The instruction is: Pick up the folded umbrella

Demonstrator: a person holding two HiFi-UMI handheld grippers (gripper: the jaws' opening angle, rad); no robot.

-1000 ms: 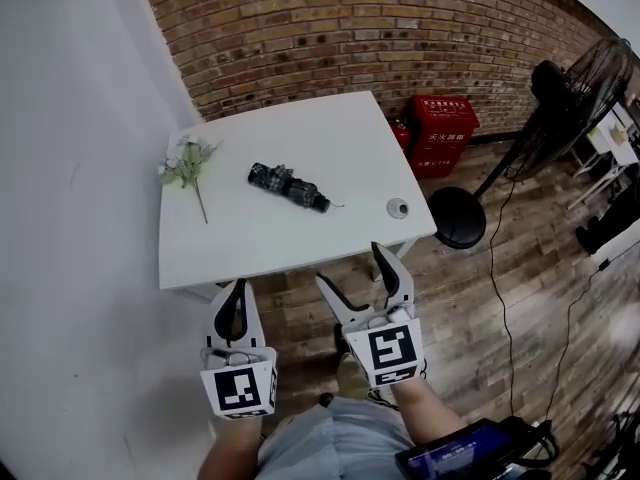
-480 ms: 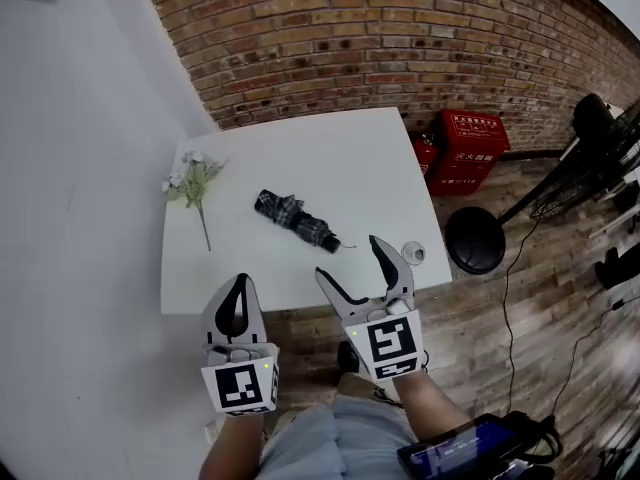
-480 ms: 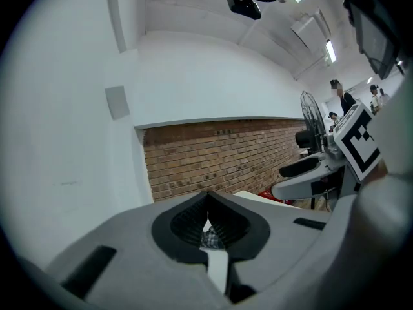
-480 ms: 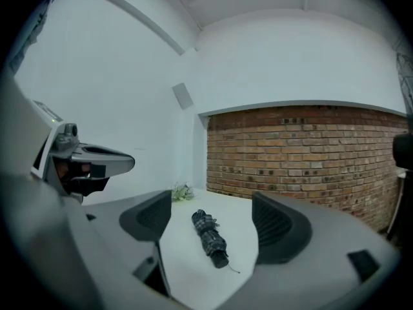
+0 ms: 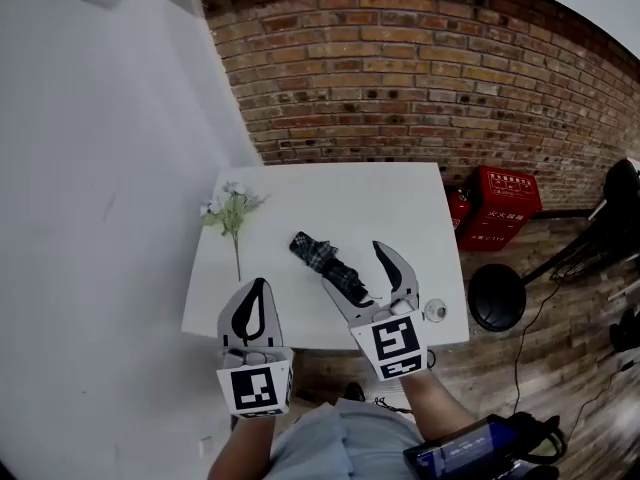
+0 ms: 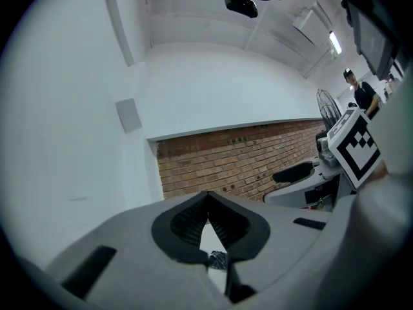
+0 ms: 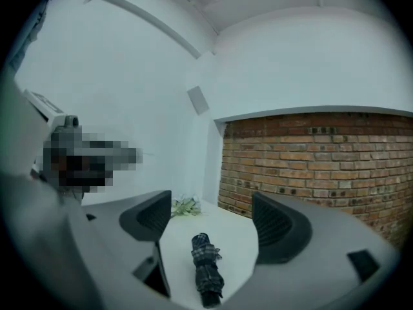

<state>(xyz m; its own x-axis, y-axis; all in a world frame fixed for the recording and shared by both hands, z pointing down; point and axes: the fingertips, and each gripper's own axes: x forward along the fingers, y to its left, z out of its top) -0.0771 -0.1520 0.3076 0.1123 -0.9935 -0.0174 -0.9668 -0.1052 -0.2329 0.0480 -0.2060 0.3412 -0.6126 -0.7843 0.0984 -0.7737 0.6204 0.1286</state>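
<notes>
Umbrella (image 5: 322, 255) lies folded on the near half of the table (image 5: 350, 190), so my right tool (image 7: 210, 219) hangs spread wide and empty, aimed along it for a grasp; my left tool (image 5: 257, 290), closed on nothing, waits aside.

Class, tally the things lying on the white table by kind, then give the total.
Folded umbrella: 1
Flower sprig: 1
Small round object: 1
Total: 3
</notes>
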